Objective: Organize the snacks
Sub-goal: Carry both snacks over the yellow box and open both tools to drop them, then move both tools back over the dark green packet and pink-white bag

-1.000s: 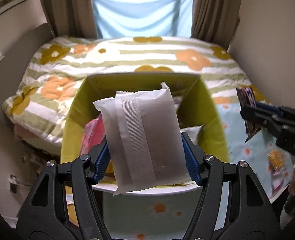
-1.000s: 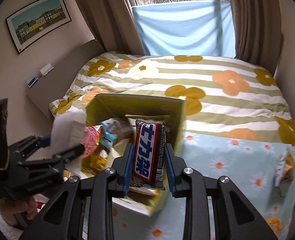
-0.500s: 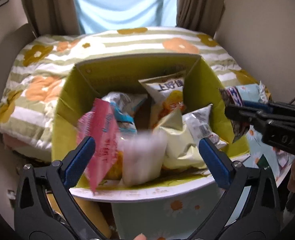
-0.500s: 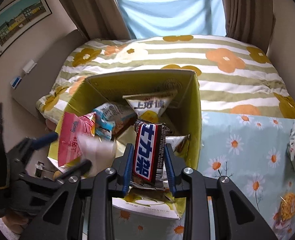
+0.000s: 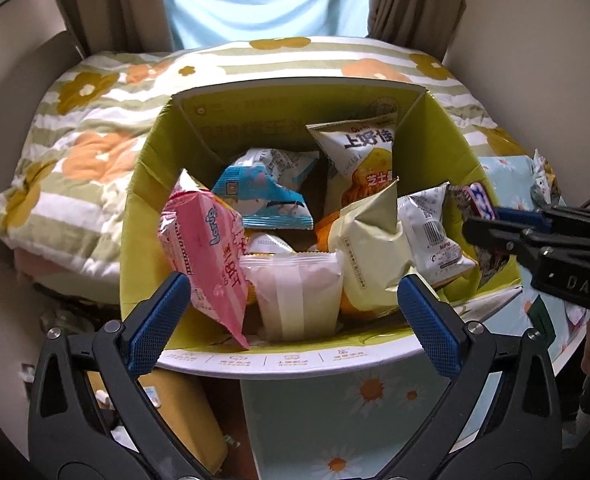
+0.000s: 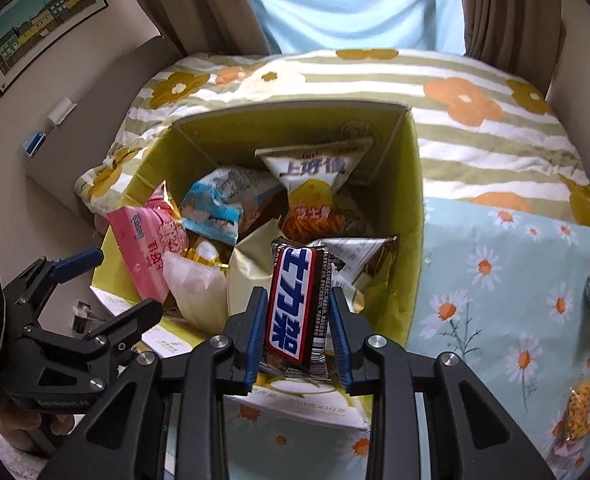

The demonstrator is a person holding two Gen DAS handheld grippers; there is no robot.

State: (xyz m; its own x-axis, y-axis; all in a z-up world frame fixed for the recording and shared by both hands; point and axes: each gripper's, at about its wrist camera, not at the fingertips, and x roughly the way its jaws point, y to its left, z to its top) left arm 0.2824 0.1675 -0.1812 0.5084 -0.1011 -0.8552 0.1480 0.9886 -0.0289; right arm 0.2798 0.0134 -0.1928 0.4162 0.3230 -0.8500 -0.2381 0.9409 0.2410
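Right wrist view: over the yellow box (image 6: 409, 216), my right gripper (image 6: 298, 334) has just been loosening around the chocolate bar (image 6: 297, 300); left gripper (image 5: 291, 312) gapes empty—I'd release squarely inside.

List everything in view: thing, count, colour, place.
box: 1, yellow-green, on daisy cloth
pink packet: 1, pink, box's left
blue packet: 1, blue-white, box's middle rear
chip bag: 1, white-yellow, box's rear, upright
cream packet: 1, cream, box's middle
barcode packet: 1, white, box's right
clear packet: 1, translucent white, box's front
chocolate bar: 1, brown-blue-red, between right gripper's fingers
quilt: 1, striped floral, behind box
framed picture: 1, dark frame, wall left
left gripper: 1, black-blue, jaws just opened wide, empty
right gripper: 1, black-blue, jaws just opening, bar between them
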